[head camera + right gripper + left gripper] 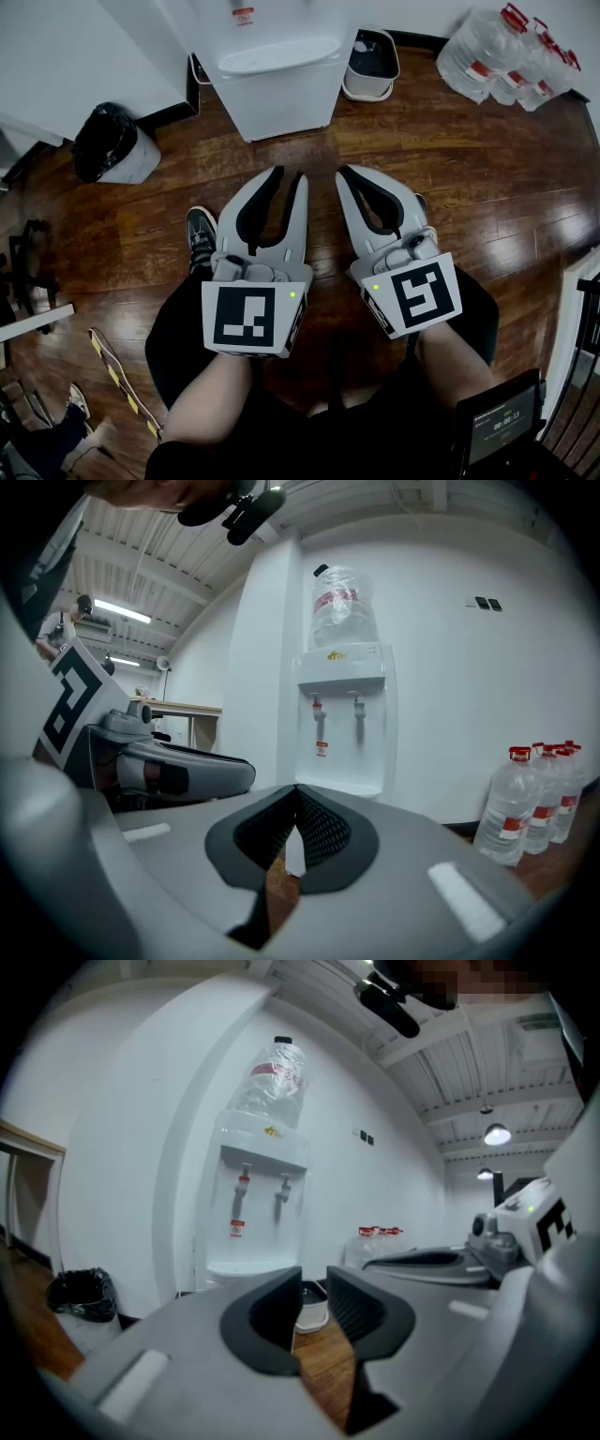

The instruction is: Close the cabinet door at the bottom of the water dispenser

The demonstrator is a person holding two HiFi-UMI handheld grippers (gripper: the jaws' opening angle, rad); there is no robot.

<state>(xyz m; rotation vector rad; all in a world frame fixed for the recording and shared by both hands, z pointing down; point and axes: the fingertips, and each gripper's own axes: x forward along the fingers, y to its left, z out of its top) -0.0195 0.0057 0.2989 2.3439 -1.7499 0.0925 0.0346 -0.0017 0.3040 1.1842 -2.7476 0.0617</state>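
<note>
- Dispenser (281,84): stands against the wall at the top middle of the head view, its front facing me. It is ahead of both grippers and apart from them.
- Cabinet door: it sits in the dispenser's lower front. I cannot tell whether it is open or closed. The head view shows that face steeply from above, and in both gripper views my own jaws cover the lower part.
- Floor (469,159): a bare wooden strip lies between my jaw tips and the dispenser's front edge.
- Left side: a bin (112,145) with a black bag stands near the wall, left of the dispenser and well apart from my left gripper.
- Right side: a white pail (372,66) stands just beside the dispenser. Water bottles (511,52) are grouped in the far right corner, well apart from it.
- Near edge: a shoe (201,234) is on the floor just left of the left gripper's body.
- Left gripper (288,174): the jaws are a narrow gap apart. Only floor and the pail beyond show through the gap. It holds nothing and touches nothing.
- Right gripper (350,171): the jaws are closed tip to tip, pads meeting with nothing between them. It points towards the dispenser and touches nothing.
- The two grippers sit side by side, near each other but not touching.
</note>
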